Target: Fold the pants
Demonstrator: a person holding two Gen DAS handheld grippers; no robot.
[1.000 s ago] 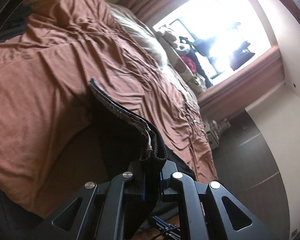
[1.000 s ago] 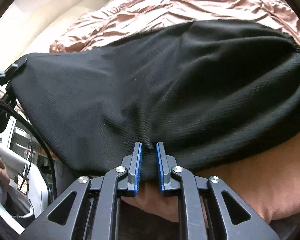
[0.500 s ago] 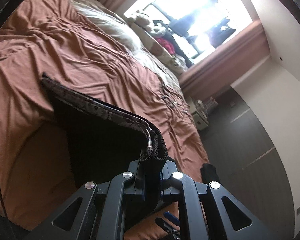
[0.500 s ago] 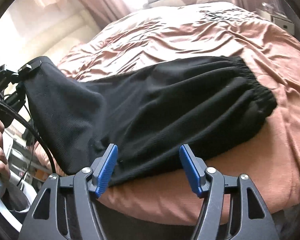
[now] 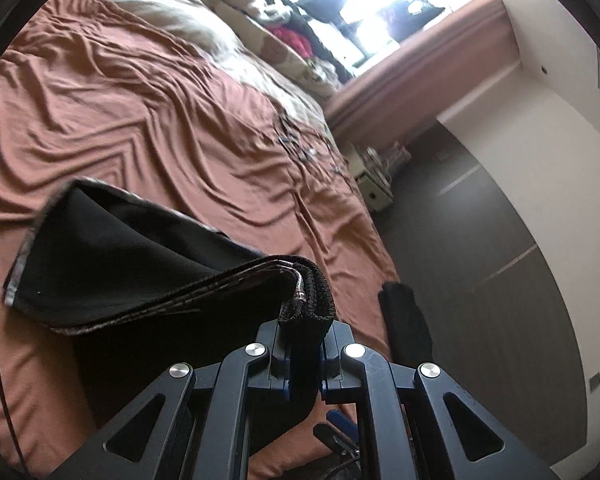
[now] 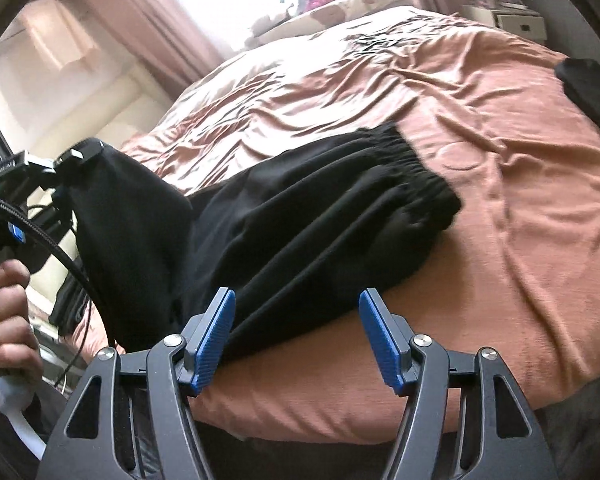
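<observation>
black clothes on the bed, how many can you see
2: the pants spread near the bed's front edge, one end clamped in the left gripper, and a second dark garment at the right edge. Others may be hidden.

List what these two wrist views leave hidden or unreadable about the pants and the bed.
- Left wrist view: the pants below the pinched hem are hidden behind the left gripper.
- Right wrist view: the pants' near edge is cut off by the right gripper.
- Both views: the window is blown out by glare.
- Right wrist view: the dark item on the bed is cropped by the edge.
</observation>
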